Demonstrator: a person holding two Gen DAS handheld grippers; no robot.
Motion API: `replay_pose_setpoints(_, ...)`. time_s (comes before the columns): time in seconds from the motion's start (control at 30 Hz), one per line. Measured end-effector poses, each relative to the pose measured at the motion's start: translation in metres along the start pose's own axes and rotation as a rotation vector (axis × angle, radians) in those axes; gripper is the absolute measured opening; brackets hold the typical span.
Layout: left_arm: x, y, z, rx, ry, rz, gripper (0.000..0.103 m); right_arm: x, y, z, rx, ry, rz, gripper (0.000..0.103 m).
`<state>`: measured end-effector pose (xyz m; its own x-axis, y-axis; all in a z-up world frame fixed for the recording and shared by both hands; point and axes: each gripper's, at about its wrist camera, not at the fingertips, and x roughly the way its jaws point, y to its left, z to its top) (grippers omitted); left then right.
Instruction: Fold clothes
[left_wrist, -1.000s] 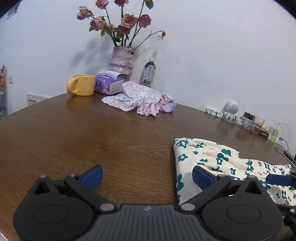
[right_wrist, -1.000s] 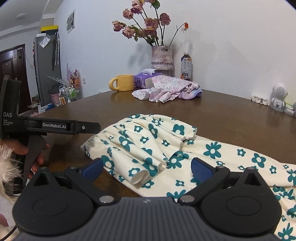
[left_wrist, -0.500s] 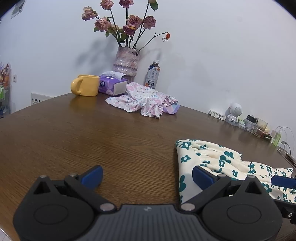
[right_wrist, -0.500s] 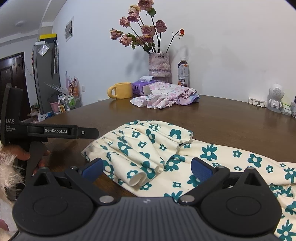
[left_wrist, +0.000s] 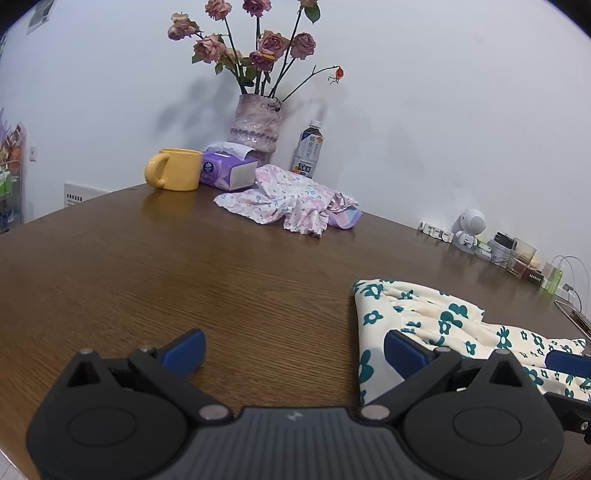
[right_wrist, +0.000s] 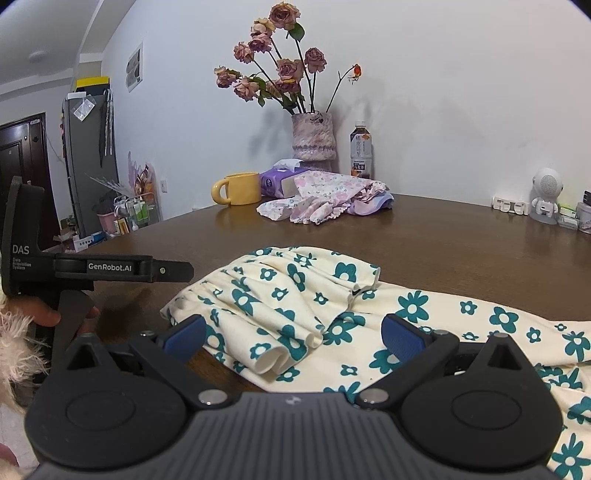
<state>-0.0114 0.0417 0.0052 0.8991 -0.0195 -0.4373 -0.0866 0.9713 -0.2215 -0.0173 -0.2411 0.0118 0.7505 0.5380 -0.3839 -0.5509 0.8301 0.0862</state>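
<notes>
A cream garment with teal flowers (right_wrist: 295, 288) lies on the brown wooden table (right_wrist: 461, 251), partly folded over itself. My right gripper (right_wrist: 291, 338) hovers open just above its near edge, with cloth under the gap but nothing clamped. The same garment (left_wrist: 424, 314) shows at the right of the left wrist view. My left gripper (left_wrist: 293, 349) is open over bare wood, its right finger above the garment's left edge. The left gripper's body (right_wrist: 92, 267), held by a hand, appears at the left of the right wrist view. A crumpled pink floral garment (left_wrist: 291, 201) lies at the far side.
Along the far wall stand a yellow mug (left_wrist: 173, 179), a purple tissue box (left_wrist: 229, 173), a vase of dried roses (left_wrist: 256, 125) and a drink bottle (left_wrist: 308, 149). A small white robot figure (left_wrist: 469, 227) and jars sit at the right. A fridge (right_wrist: 88, 162) stands beyond the table's left.
Both grippers have tilted slightly, so the table and far objects sit lower in each view. The flowered garment has not visibly moved, and both jaws remain open.
</notes>
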Motion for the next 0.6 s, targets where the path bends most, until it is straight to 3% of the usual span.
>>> replay_pose_setpoints(0.6, -0.002, 0.0009, -0.0014, 0.013, -0.013, -0.042, 0.103, -0.0028, 0.0004, -0.0005, 0.003, -0.011, 0.001, 0.103)
